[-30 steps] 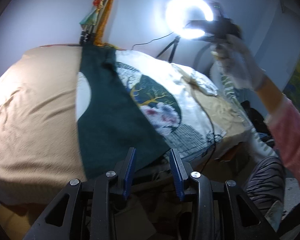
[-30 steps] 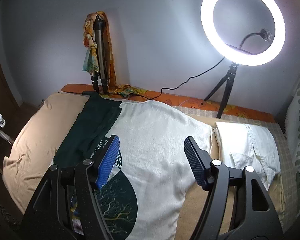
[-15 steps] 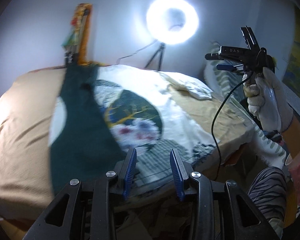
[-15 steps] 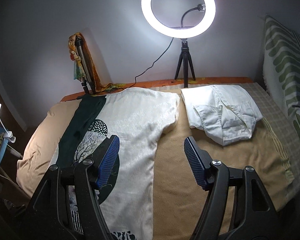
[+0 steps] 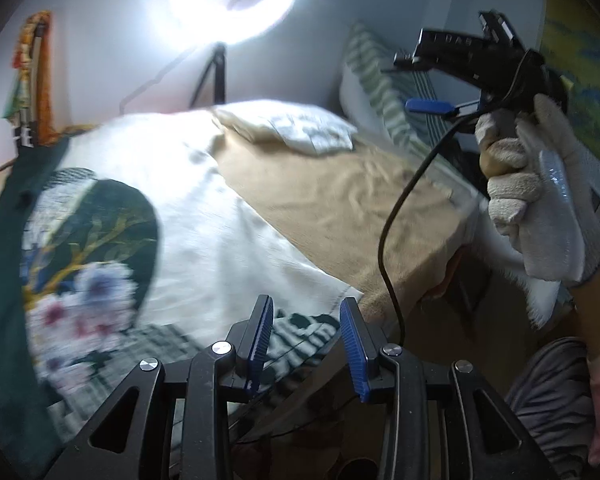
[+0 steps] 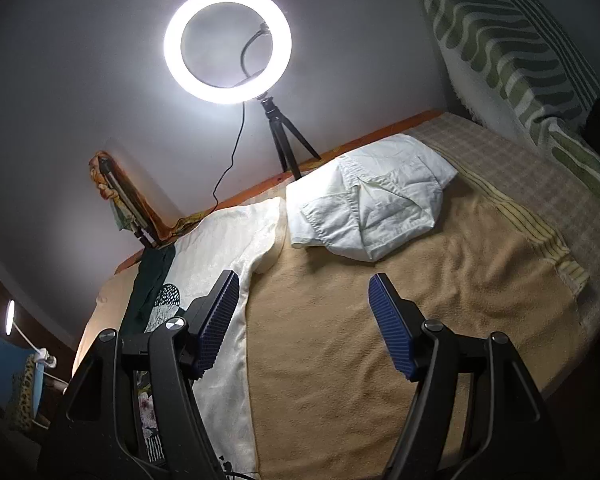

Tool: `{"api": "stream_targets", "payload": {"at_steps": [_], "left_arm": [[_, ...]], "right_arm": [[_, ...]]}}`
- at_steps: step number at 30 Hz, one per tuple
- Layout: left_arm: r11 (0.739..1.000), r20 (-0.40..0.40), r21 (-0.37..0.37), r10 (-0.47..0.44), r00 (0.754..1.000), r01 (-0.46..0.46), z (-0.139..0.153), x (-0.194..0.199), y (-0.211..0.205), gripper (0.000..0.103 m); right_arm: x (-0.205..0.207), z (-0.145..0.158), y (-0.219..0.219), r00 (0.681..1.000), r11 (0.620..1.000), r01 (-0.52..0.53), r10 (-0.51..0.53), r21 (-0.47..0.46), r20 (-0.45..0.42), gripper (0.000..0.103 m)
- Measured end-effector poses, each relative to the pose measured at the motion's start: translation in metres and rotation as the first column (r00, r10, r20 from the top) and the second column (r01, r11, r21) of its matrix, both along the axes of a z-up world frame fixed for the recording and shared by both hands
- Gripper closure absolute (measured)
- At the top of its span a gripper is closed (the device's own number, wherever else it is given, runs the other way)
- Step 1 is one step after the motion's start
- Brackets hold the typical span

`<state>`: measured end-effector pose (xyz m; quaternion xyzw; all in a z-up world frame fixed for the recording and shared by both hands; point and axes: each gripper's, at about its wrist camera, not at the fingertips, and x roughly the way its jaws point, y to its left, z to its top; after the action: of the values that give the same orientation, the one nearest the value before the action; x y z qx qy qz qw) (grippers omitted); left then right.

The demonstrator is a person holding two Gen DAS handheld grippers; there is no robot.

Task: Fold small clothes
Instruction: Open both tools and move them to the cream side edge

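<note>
Left gripper low at the near edge of the bed, its blue fingers apart with a clear gap and nothing between them. The hem of the printed shirt lies just ahead of and below the fingertips; whether a finger touches the cloth cannot be told, as this view is blurred. The shirt is spread flat, cream on the side toward the right finger, dark green with a floral print beyond the left finger.

Right gripper, seen also from the left wrist as held aloft in a gloved hand, hangs well above the bed with its fingers wide apart and empty. The cream edge of the shirt runs beside its left finger; bare tan blanket lies between and beyond the fingers. A second garment, the white shirt, lies roughly folded far ahead of the fingertips, touching or just beside the printed shirt's sleeve. A ring light stands on a tripod behind it.

Step in hand, as judged: approach to the printed shirt before a first fold; no cloth is gripped. The next move likely calls for the left fingers to close on the hem corner, and for the right gripper to descend to a matching edge so both lift together.
</note>
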<state>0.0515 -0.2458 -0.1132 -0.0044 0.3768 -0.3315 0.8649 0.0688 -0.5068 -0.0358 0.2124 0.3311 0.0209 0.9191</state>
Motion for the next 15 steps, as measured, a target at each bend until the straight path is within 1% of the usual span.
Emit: {"api": "stream_targets", "payload": {"at_steps": [3, 4, 5, 6, 7, 10, 12, 14, 15], "left_arm": [[0.999, -0.024, 0.013, -0.048, 0.999, 0.048, -0.007, 0.002, -0.021, 0.064], [0.998, -0.026, 0.015, -0.057, 0.998, 0.058, -0.009, 0.002, -0.025, 0.059], [0.998, -0.028, 0.019, -0.063, 0.998, 0.063, -0.01, 0.002, -0.029, 0.051], [0.997, -0.03, 0.028, -0.064, 0.998, 0.065, -0.011, 0.002, -0.034, 0.048], [0.997, -0.026, 0.043, -0.063, 0.998, 0.064, -0.013, 0.003, -0.039, 0.047], [0.995, -0.03, 0.097, -0.036, 0.999, 0.039, -0.02, 0.009, -0.049, 0.05], [0.995, -0.024, 0.101, -0.016, 1.0, 0.018, -0.022, 0.011, -0.05, 0.056], [0.993, -0.02, 0.115, -0.004, 1.0, 0.006, -0.022, 0.015, -0.049, 0.068], [0.994, -0.023, 0.111, -0.008, 1.0, 0.011, -0.023, 0.017, -0.048, 0.071]], "right_arm": [[0.004, -0.019, -0.016, 0.998, 0.999, 0.04, -0.038, 0.027, -0.05, 0.033], [0.004, -0.021, -0.019, 0.997, 0.999, 0.043, -0.042, 0.019, -0.058, 0.033], [0.006, -0.022, -0.021, 0.997, 0.999, 0.052, -0.052, -0.003, -0.065, 0.033], [0.008, -0.022, -0.024, 0.996, 0.998, 0.056, -0.057, -0.017, -0.069, 0.033], [0.011, -0.022, -0.025, 0.996, 0.999, 0.051, -0.052, -0.013, -0.068, 0.033], [0.017, -0.025, -0.024, 0.997, 0.999, 0.032, -0.031, 0.015, -0.072, 0.033], [0.024, -0.028, -0.018, 0.997, 1.0, 0.009, -0.007, 0.025, -0.08, 0.033], [0.032, -0.033, -0.009, 0.995, 0.999, -0.019, 0.023, 0.041, -0.092, 0.033], [0.036, -0.036, -0.006, 0.995, 0.998, -0.034, 0.039, 0.047, -0.096, 0.033]]}}
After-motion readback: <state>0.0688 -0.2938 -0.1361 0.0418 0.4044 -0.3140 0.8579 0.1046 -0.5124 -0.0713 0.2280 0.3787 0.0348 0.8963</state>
